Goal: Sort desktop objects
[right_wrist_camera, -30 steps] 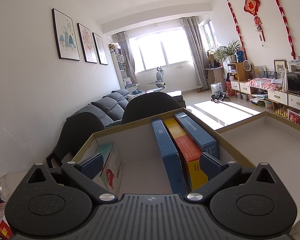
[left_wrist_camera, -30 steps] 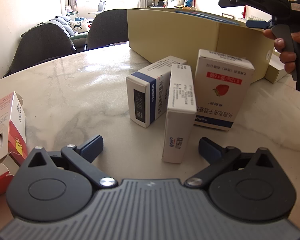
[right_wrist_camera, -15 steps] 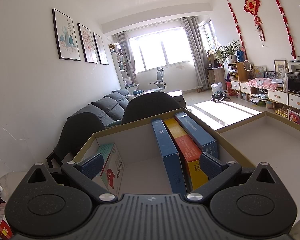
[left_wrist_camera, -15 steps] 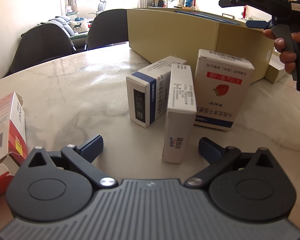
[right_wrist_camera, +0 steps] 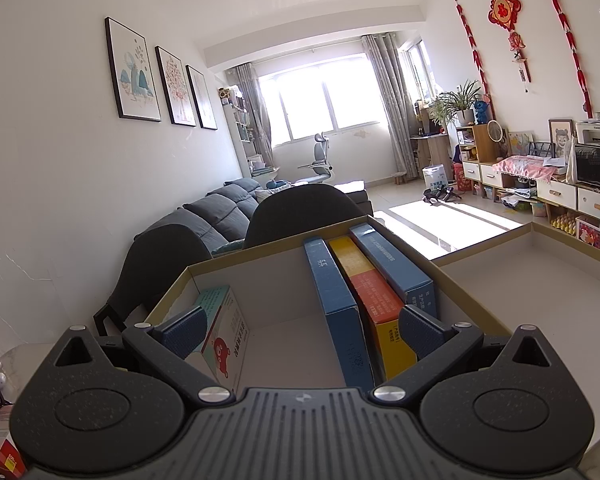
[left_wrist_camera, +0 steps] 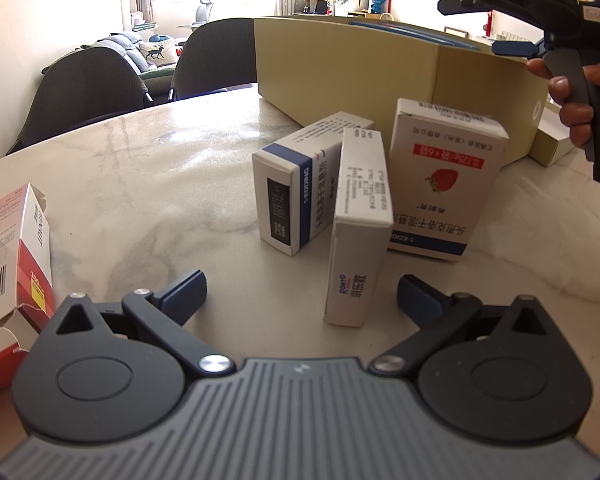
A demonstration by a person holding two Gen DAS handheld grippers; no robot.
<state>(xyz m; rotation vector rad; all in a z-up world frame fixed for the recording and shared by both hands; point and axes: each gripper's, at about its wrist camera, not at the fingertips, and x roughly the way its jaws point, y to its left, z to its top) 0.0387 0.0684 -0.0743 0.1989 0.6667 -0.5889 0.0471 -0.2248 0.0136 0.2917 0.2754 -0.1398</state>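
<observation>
My left gripper (left_wrist_camera: 302,294) stands open just above the marble table (left_wrist_camera: 140,184), empty. Right ahead of it a narrow white box (left_wrist_camera: 358,224) stands on end. Behind that lie a blue-and-white box (left_wrist_camera: 304,184) and a white strawberry box (left_wrist_camera: 444,180). A tan cardboard box (left_wrist_camera: 380,68) sits at the back. My right gripper (right_wrist_camera: 300,330) hangs open and empty over that cardboard box (right_wrist_camera: 288,280), where two blue boxes (right_wrist_camera: 338,312) flank a yellow-orange box (right_wrist_camera: 374,312). A teal-and-white box (right_wrist_camera: 226,330) leans at the carton's left.
A red-and-white box (left_wrist_camera: 12,256) lies at the table's left edge. A hand (left_wrist_camera: 572,96) holds the right gripper's handle at the upper right. Two dark chairs (left_wrist_camera: 92,88) stand behind the table. A small white box (left_wrist_camera: 556,140) lies beside the carton's right end.
</observation>
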